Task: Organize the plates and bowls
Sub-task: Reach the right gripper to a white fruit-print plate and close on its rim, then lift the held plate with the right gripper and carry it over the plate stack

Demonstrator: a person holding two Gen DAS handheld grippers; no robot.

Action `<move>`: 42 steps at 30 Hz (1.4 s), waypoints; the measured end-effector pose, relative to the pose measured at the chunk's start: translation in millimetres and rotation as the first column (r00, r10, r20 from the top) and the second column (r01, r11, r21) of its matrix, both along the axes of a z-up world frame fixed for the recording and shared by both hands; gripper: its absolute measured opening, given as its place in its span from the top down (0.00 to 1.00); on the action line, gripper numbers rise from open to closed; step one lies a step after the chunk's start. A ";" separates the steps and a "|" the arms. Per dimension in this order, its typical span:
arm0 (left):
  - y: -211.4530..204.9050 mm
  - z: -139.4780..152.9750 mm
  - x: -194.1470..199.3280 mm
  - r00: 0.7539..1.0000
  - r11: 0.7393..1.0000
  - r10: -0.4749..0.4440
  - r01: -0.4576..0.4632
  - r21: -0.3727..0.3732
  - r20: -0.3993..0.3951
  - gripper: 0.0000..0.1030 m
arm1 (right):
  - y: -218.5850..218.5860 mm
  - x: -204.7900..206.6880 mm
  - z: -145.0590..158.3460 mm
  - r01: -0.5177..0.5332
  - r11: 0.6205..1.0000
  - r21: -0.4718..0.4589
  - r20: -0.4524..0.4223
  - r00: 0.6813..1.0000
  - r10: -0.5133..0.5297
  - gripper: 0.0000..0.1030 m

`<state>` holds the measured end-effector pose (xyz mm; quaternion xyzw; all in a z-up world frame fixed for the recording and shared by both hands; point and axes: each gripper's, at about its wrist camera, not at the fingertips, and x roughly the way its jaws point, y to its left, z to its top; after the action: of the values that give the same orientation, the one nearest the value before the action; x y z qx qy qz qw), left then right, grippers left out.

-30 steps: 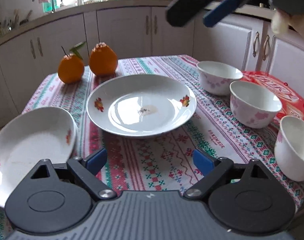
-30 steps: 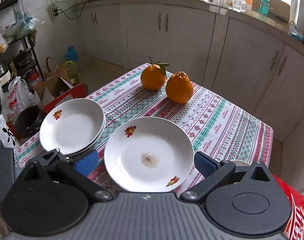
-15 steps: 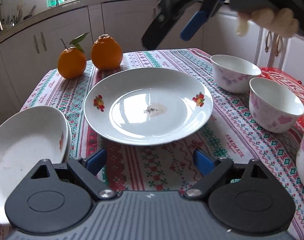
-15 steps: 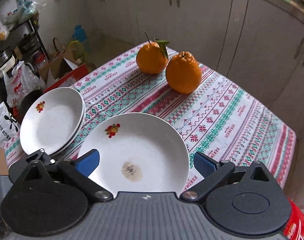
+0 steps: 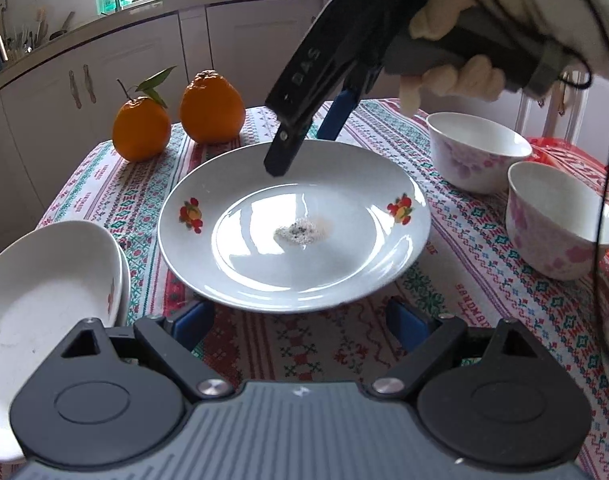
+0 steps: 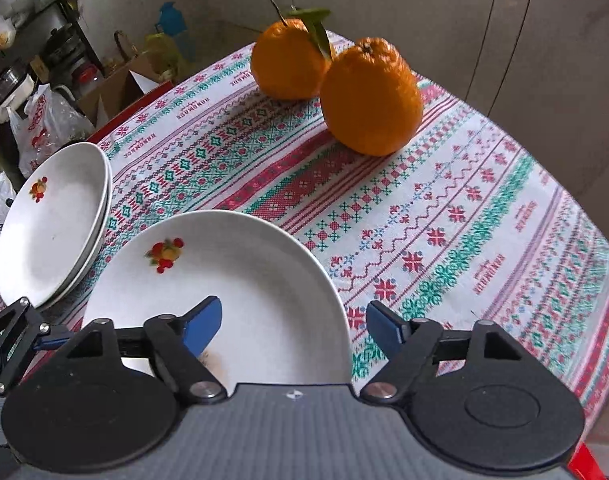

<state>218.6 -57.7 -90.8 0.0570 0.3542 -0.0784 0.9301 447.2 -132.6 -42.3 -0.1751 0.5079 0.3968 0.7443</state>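
Since a second ago the right gripper (image 6: 292, 324) has dropped from up near the cabinets down onto the far rim of the big plate (image 5: 294, 224), and its jaws have just been closing. The plate's rim now sits between them: one blue pad (image 6: 202, 322) over the plate's inner face, the other outside over the tablecloth (image 6: 464, 240). A gap shows on both sides, so no clamp yet.

Left gripper (image 5: 300, 322) has barely shifted. Its jaws stand wide apart, nothing between them, hovering just short of the plate's near rim.

Big plate lies flat mid-table with a small smear of residue in its well (image 5: 302, 232). Stack of smaller plates (image 5: 44, 300) sits just beside it on the left table edge. Two floral bowls (image 5: 476, 156) stand to the plate's right, apart from it. Two oranges (image 5: 210, 106) sit behind, clear of the work.

Key relation, as a judgement: the rim runs crosswise through the right jaws, so closing further should pinch it. Right hand (image 5: 456, 76) is the one placed for the pick; left is nearer the stack. The stack lies to the plate's left in the left wrist view, so the carry would go that way. Risk: thin-edge pinch, plate may tip.
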 end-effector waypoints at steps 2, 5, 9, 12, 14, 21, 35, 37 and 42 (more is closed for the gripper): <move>1.4 0.8 1.2 1.000 1.000 0.007 -0.007 -0.005 0.001 0.10 | 1.6 7.5 -6.0 -0.014 1.000 0.006 -0.018 1.000 0.014 0.25; 2.4 0.6 3.3 1.000 1.000 0.011 -0.011 0.002 0.002 0.10 | 3.8 15.9 -12.1 -0.031 0.999 0.019 -0.043 0.999 0.032 0.29; 3.0 0.1 5.3 1.000 1.000 0.014 -0.014 0.004 0.004 0.10 | 3.0 20.4 -15.5 -0.038 0.998 0.055 -0.079 0.996 0.043 0.32; 2.4 -0.4 5.2 1.000 1.000 0.015 -0.015 0.008 0.006 0.10 | 2.3 19.8 -14.7 -0.049 0.995 0.083 -0.097 0.994 0.057 0.32; 1.9 -0.5 5.1 1.000 1.000 0.014 -0.014 0.010 0.007 0.10 | 2.3 19.0 -14.0 -0.051 0.994 0.093 -0.104 0.993 0.060 0.32; 4.3 1.1 3.0 1.000 1.000 0.000 0.000 0.000 0.002 0.11 | -3.0 12.5 -13.3 -0.040 0.996 0.085 -0.114 0.992 0.050 0.31; 4.0 1.8 0.4 0.999 0.998 -0.052 0.052 0.018 -0.007 0.11 | -18.2 10.4 -17.6 -0.006 0.992 0.129 -0.165 0.986 0.027 0.31; 4.3 2.1 0.5 0.998 0.998 -0.057 0.057 0.017 -0.010 0.11 | -19.8 9.4 -17.3 0.004 0.991 0.134 -0.167 0.986 0.019 0.30; 7.5 3.4 -0.9 0.996 0.996 -0.091 0.091 0.018 -0.023 0.11 | -28.8 6.1 -16.1 0.066 0.986 0.154 -0.194 0.980 -0.035 0.30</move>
<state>217.8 -50.2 -87.4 0.0810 0.3623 -0.1181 0.9210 453.3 -161.4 -58.4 -0.0631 0.5475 0.4322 0.7138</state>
